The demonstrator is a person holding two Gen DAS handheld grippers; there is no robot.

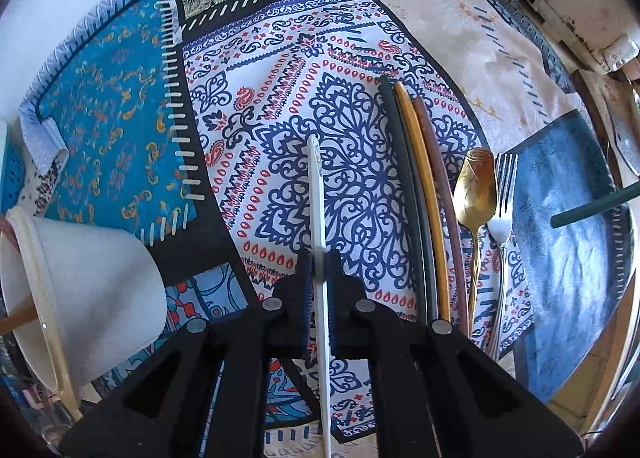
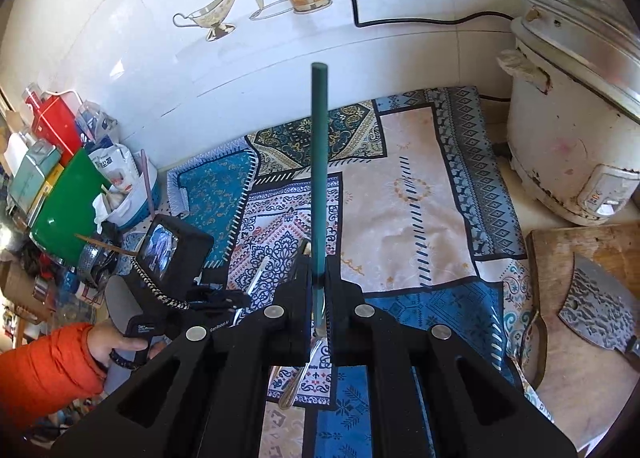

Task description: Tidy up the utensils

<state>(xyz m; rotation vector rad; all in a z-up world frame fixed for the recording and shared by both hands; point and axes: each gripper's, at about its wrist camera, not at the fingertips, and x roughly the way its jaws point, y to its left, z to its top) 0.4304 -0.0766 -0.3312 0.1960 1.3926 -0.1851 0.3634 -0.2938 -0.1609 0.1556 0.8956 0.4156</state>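
Observation:
My left gripper [image 1: 320,262] points down at the patterned cloth [image 1: 304,69] and is shut on a thin white chopstick [image 1: 316,185] that runs straight out between its pads. To its right on the cloth lie a black chopstick [image 1: 402,177], a yellow one [image 1: 420,193] and a brown one [image 1: 440,217] side by side. Beside them are a gold spoon [image 1: 474,185] and a silver fork [image 1: 505,197]. My right gripper [image 2: 319,278] is shut on a dark green chopstick [image 2: 320,161] that sticks up and forward. Its tip [image 1: 592,205] shows at the right of the left wrist view.
A white cup [image 1: 92,290] lies tipped at the left. A white rice cooker [image 2: 568,129] stands at the back right, with a wooden board [image 2: 560,358] and cleaver [image 2: 596,306] in front of it. Clutter and a green board [image 2: 68,205] fill the left. An orange sleeve [image 2: 48,366] shows at lower left.

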